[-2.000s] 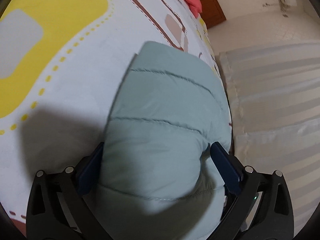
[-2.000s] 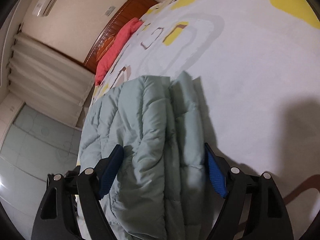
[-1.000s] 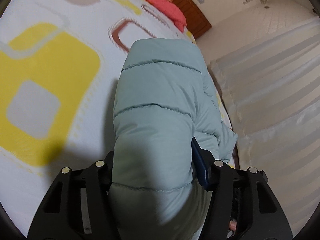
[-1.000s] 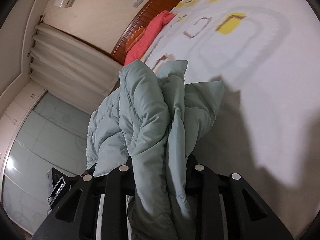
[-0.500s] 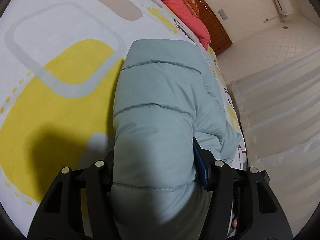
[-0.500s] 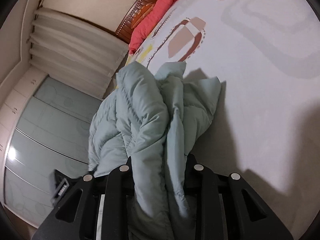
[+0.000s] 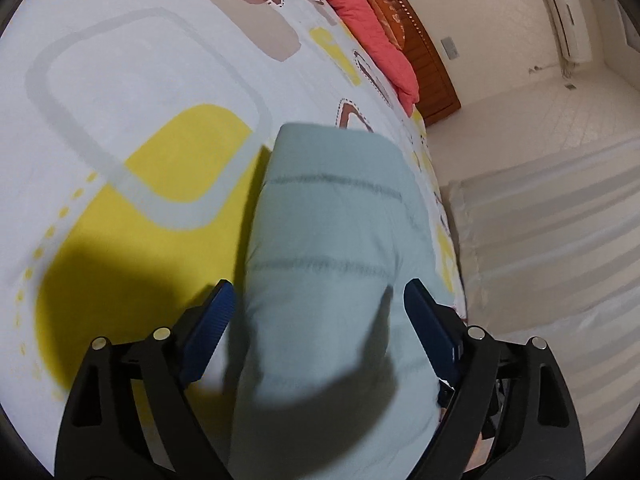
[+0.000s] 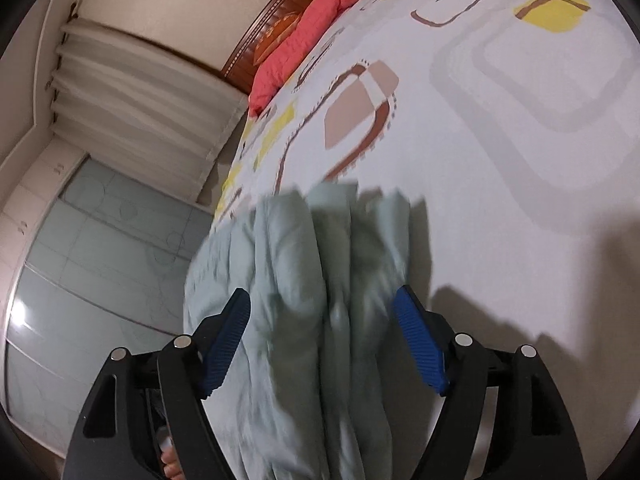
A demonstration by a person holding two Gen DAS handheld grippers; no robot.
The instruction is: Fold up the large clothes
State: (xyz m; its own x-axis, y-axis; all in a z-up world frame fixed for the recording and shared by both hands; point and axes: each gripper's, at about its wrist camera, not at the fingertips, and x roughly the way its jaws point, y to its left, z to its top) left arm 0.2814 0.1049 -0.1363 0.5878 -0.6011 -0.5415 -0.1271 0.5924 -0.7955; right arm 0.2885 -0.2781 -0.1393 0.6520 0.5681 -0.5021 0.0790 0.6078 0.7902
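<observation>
A patterned bed (image 7: 140,80) carries a pale-green padded jacket (image 7: 332,240) — coral pillows (image 7: 372,28) beyond.

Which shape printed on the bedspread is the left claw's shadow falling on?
The big yellow shape left of the jacket. The shadow darkens its lower part beside the left claw; the grey outline and brown patches lie farther up, unshaded.

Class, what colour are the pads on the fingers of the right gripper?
Blue, ribbed pads on black fingers; clearest in the right wrist view.
</observation>
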